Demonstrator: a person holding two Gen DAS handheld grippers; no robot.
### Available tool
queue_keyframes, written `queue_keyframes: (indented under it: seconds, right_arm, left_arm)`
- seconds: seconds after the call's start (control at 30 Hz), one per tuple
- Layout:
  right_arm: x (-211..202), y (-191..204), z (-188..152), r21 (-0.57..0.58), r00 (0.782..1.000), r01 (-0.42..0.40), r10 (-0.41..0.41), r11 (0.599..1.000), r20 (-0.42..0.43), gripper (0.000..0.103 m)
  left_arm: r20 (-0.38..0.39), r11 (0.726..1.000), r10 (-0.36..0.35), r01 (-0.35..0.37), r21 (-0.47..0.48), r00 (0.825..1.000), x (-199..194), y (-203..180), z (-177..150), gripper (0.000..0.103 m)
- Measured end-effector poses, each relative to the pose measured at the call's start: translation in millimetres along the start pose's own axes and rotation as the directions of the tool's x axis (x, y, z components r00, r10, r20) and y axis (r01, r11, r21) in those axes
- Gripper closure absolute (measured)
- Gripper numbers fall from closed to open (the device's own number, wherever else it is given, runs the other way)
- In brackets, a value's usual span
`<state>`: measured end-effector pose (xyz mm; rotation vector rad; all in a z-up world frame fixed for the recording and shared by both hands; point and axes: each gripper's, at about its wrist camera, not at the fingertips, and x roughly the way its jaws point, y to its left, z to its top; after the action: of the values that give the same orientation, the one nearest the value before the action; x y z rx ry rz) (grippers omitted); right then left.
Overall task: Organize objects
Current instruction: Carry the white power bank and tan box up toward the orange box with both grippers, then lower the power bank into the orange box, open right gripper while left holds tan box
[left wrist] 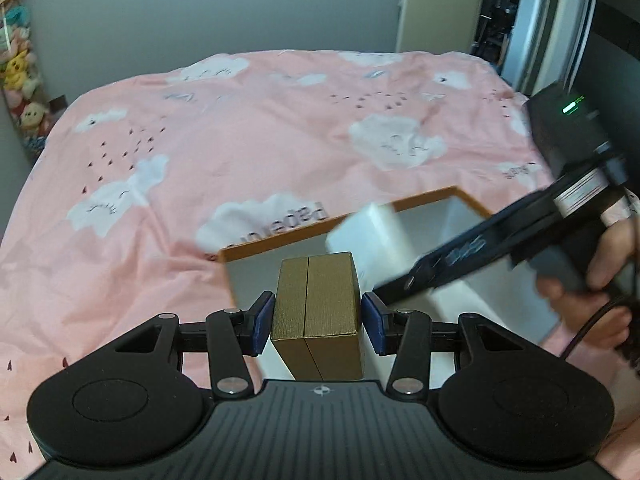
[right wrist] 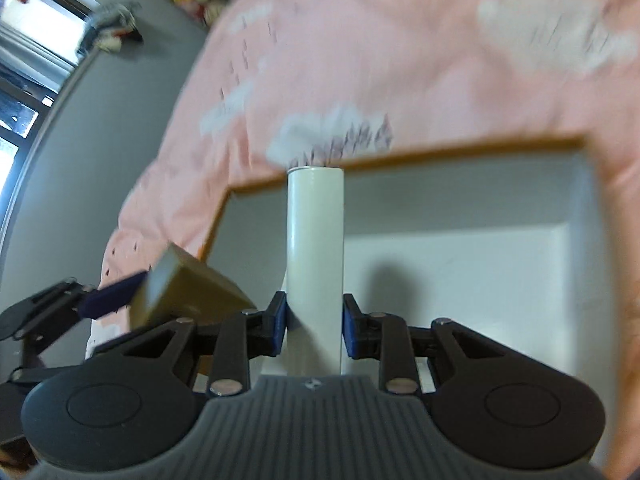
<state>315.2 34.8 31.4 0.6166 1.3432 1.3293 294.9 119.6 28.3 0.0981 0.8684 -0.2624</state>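
Note:
My left gripper [left wrist: 318, 314] is shut on a gold box [left wrist: 316, 300], its blue pads pressed on both sides, above the near left part of an open storage box [left wrist: 280, 245] with an orange rim and white inside. In the right wrist view my right gripper [right wrist: 315, 320] is shut on a slim white box [right wrist: 316, 240] that stands upright between the pads, over the same storage box [right wrist: 400, 156]. The gold box [right wrist: 188, 292] and the left gripper's blue fingertip [right wrist: 112, 298] show at lower left there. A hand holds the right gripper [left wrist: 460, 258] at the right of the left wrist view, with the white box [left wrist: 368, 232] blurred.
The storage box lies on a bed with a pink cloud-print cover [left wrist: 240, 128]. Grey walls stand behind, a door [left wrist: 432, 4] at the back right, soft toys [left wrist: 18, 76] hanging at the far left. A window [right wrist: 28, 40] is at the upper left of the right wrist view.

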Motion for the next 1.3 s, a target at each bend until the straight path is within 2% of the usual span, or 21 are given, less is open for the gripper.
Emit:
queue_keyframes:
  seconds: [0.2, 0.43, 0.57, 0.63, 0.67, 0.73, 0.8, 0.9, 0.93, 1.0, 1.1, 1.3]
  right_arm:
    - [63.9, -4.9, 20.3, 0.078, 0.989, -0.064, 0.074, 0.995, -0.128, 0.073]
    - [91.0, -17.1, 31.0, 0.156, 0.963, -0.136, 0.168, 0.978, -0.211, 0.073]
    - [98.4, -26.1, 35.3, 0.177, 0.959, -0.105, 0.147, 0.979, -0.241, 0.071]
    - [94.2, -22.8, 35.7, 0.148, 0.963, -0.088, 0.122, 0.985, -0.240, 0.065]
    - [91.3, -19.5, 35.7, 0.122, 0.967, -0.063, 0.091, 0.991, -0.238, 0.063]
    - [84.9, -11.0, 34.5, 0.041, 0.972, -0.002, 0.012, 0.999, -0.233, 0.052]
    - [80.9, -6.7, 32.2, -0.004, 0.970, 0.036, -0.036, 0.999, -0.242, 0.050]
    - [76.2, -10.2, 28.4, -0.014, 0.963, 0.036, -0.039, 0.999, -0.266, 0.051]
    - [71.7, -16.2, 31.5, 0.042, 0.962, 0.001, 0.011, 0.999, -0.274, 0.051]
    - [68.8, -15.6, 29.2, 0.027, 0.959, -0.003, 0.010, 1.000, -0.282, 0.051]
    - [66.5, -14.8, 28.7, 0.003, 0.961, -0.025, 0.024, 1.000, -0.274, 0.055]
    - [91.6, -11.4, 29.4, 0.034, 0.952, -0.121, 0.126, 0.992, -0.278, 0.068]
  left_arm:
    - [0.023, 0.999, -0.019, 0.020, -0.043, 1.000, 1.7, 30.6, -1.1, 0.049]
    - [0.037, 0.996, -0.015, 0.018, -0.091, 0.999, 14.0, 46.2, -0.8, 0.050]
    - [0.053, 0.994, -0.021, 0.026, -0.104, 0.998, 15.7, 47.4, -1.5, 0.050]
    - [0.056, 0.995, -0.014, 0.020, -0.100, 0.998, 16.0, 45.5, -0.8, 0.050]
    - [0.056, 0.995, -0.011, 0.016, -0.098, 0.998, 16.3, 45.2, -0.6, 0.050]
    - [0.056, 0.996, -0.009, 0.014, -0.093, 0.998, 17.0, 44.1, -0.4, 0.050]
    - [0.056, 0.996, -0.008, 0.013, -0.092, 0.998, 16.4, 43.8, -0.6, 0.050]
    - [0.054, 0.996, -0.009, 0.014, -0.087, 0.998, 16.1, 42.5, -0.8, 0.050]
    - [0.054, 0.996, -0.012, 0.017, -0.084, 0.998, 16.2, 41.9, -1.2, 0.050]
    - [0.055, 0.997, -0.012, 0.017, -0.077, 0.998, 15.7, 41.1, -1.5, 0.050]
    - [0.057, 0.997, -0.013, 0.017, -0.069, 0.998, 15.6, 40.7, -1.2, 0.050]
    - [0.060, 0.999, -0.016, 0.019, -0.049, 0.998, 11.9, 42.5, 0.2, 0.050]
